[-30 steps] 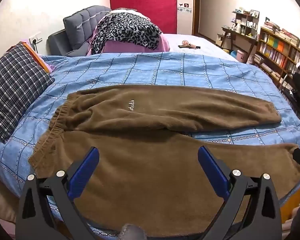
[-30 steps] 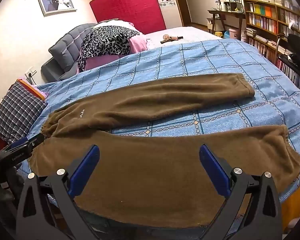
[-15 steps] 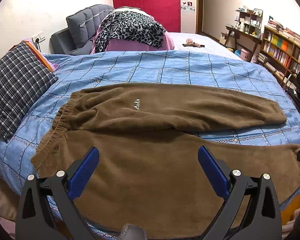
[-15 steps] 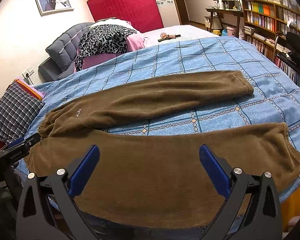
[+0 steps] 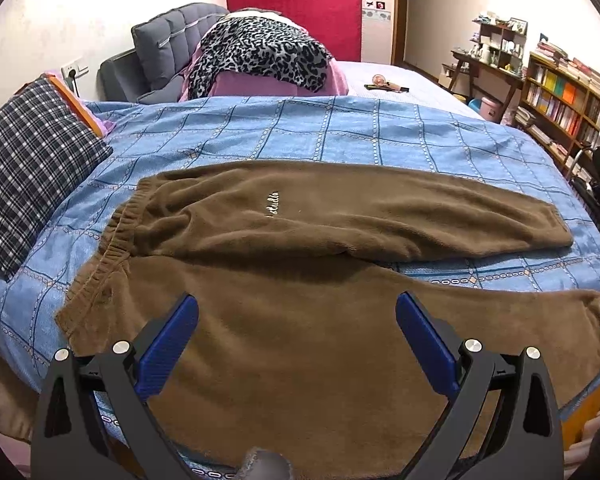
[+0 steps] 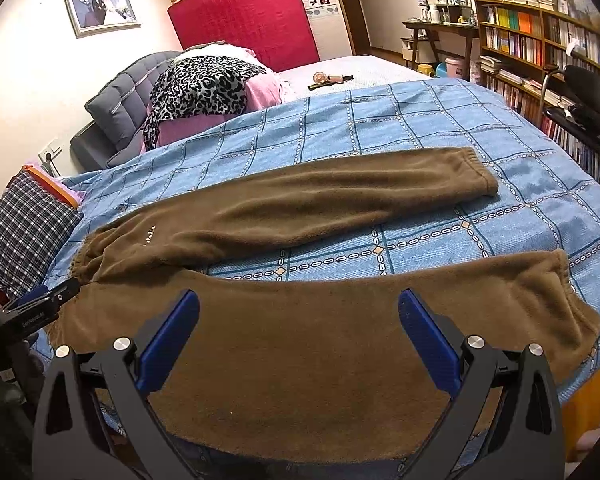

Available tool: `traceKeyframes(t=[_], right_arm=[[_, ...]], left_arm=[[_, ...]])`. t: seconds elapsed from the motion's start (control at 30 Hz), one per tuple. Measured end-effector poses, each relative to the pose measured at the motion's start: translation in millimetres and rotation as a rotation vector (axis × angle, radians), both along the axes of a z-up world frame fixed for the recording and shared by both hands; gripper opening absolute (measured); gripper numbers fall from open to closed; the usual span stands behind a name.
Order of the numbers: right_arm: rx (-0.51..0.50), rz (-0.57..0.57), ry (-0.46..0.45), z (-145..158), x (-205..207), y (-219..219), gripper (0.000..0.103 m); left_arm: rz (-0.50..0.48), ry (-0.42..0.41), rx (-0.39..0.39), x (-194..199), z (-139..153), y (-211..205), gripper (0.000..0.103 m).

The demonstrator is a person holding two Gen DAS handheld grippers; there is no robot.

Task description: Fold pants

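Brown fleece pants [image 5: 324, 248] [image 6: 300, 264] lie spread flat on the blue checked bedspread [image 5: 340, 132] [image 6: 380, 132], waistband to the left, both legs running right with a gap between them. The near leg hangs a little over the bed's front edge. My left gripper [image 5: 297, 306] is open above the near leg by the waist, nothing between its blue pads. My right gripper [image 6: 299, 304] is open over the middle of the near leg, holding nothing. The left gripper's tip [image 6: 52, 300] shows at the left of the right wrist view, next to the waistband.
A plaid pillow [image 5: 28, 176] sits at the bed's left edge. A leopard-print cloth [image 5: 260, 52] lies on pink bedding by the grey headboard [image 5: 172, 40]. Bookshelves [image 6: 540, 40] and a dark chair [image 6: 584, 100] line the right side. A small fan [image 6: 328, 78] lies on the far bed.
Both grippers have drifted slightly, and the pants now sit a little lower and closer in both views. The jaws have stayed open and the pants have not moved.
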State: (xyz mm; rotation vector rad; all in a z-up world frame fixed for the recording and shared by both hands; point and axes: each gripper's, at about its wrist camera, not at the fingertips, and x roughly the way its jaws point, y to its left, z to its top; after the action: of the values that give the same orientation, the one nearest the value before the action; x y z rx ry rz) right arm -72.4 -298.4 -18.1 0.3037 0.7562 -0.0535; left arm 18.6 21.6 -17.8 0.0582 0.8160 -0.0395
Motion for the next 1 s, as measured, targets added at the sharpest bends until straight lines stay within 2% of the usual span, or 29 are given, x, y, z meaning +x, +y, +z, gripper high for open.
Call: traceKeyframes(t=[0.07, 0.2, 0.47, 1.0], right_arm=[[0.001, -0.005, -0.007, 0, 0, 0, 0.100], [0.072, 0.004, -0.003, -3, 2, -4, 0.100], [0.031, 0.022, 0.021, -5, 7, 4, 0.100], [0.044, 0.006, 0.053, -17, 14, -3, 0.100]], left_arm=[[0.004, -0.001, -0.003, 0, 0, 2, 0.098], [0.000, -0.002, -0.013, 1, 0, 5, 0.098], [0.013, 0.010, -0.017, 5, -5, 12, 0.098], [0.025, 0.029, 0.003, 17, -14, 18, 0.098]])
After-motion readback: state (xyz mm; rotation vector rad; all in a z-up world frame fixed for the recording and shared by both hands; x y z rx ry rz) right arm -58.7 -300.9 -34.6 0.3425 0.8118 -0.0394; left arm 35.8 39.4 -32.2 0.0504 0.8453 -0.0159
